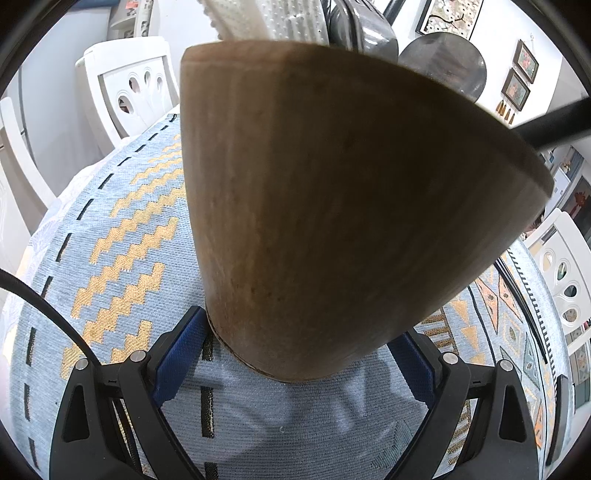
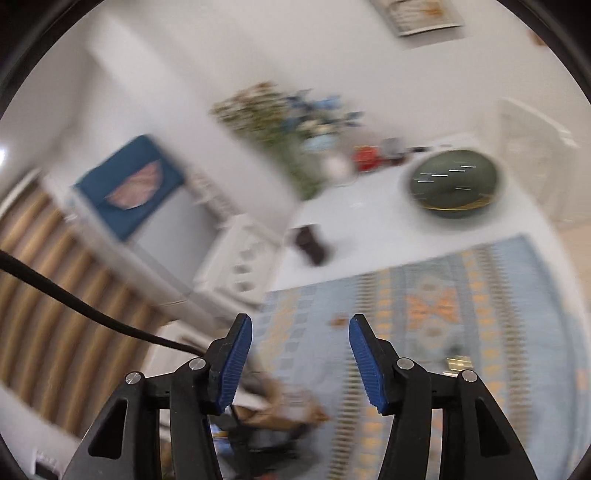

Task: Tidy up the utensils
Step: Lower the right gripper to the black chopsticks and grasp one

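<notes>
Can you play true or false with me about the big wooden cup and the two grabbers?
1. The left gripper has the wooden holder between its blue pads. True.
2. The wooden holder is empty. False: utensils stick out of its top, among them a white slotted spatula and a black handle.
3. The right gripper is squeezing a spoon. False: its jaws stand apart with nothing between them.
4. The holder stands on a light blue cloth with golden zigzags. True.
5. The right wrist view is sharp and clear. False: it is blurred.
6. A white chair stands behind the table in the left wrist view. True.
</notes>
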### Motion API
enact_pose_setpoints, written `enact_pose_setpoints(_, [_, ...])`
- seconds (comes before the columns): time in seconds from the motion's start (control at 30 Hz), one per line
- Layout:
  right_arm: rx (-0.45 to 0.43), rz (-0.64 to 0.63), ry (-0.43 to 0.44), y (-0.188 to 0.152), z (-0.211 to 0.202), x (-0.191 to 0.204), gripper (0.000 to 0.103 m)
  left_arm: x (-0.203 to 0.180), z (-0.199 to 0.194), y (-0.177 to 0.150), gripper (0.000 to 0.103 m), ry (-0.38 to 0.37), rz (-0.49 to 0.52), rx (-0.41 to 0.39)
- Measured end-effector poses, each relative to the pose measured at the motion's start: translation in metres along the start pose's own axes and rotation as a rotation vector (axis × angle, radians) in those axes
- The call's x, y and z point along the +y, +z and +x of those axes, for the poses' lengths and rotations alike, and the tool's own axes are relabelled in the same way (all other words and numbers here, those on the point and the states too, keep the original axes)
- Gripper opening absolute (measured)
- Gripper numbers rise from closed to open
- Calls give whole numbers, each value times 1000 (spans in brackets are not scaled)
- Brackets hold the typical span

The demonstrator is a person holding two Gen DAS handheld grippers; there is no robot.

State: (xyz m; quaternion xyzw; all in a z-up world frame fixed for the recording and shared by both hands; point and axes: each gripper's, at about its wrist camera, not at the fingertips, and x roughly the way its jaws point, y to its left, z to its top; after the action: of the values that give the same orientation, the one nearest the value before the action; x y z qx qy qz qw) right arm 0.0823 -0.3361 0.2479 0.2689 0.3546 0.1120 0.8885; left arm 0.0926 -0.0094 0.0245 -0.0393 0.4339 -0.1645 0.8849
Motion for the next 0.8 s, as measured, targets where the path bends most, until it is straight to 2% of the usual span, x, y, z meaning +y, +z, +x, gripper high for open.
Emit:
enact_pose_setpoints(0.17, [76, 39, -231, -20, 9, -54, 51, 0, 0, 0, 95, 1, 0, 0])
enact_pose_setpoints(0.2, [96, 37, -268, -26, 15, -61, 48, -1, 0, 0, 95, 2, 1, 1])
enact_pose_setpoints(0.27, [134, 34, -348, -38, 28, -76, 34, -1, 1, 0, 95, 3, 3, 2])
enact_pose_setpoints(0.33, [159, 45, -408, -51, 41, -92, 30, -1, 2, 0, 95, 4, 5, 3])
enact_pose_setpoints(0.5, [252, 126, -388, -76, 75, -132, 22, -4, 4, 0, 95, 10, 12, 7])
enact_pose_setpoints(0.6, [314, 110, -383, -84, 99, -137, 22, -5, 4, 0, 95, 12, 13, 8])
enact_pose_setpoints(0.8, [372, 90, -390, -90, 128, -142, 22, -6, 4, 1, 95, 12, 14, 8])
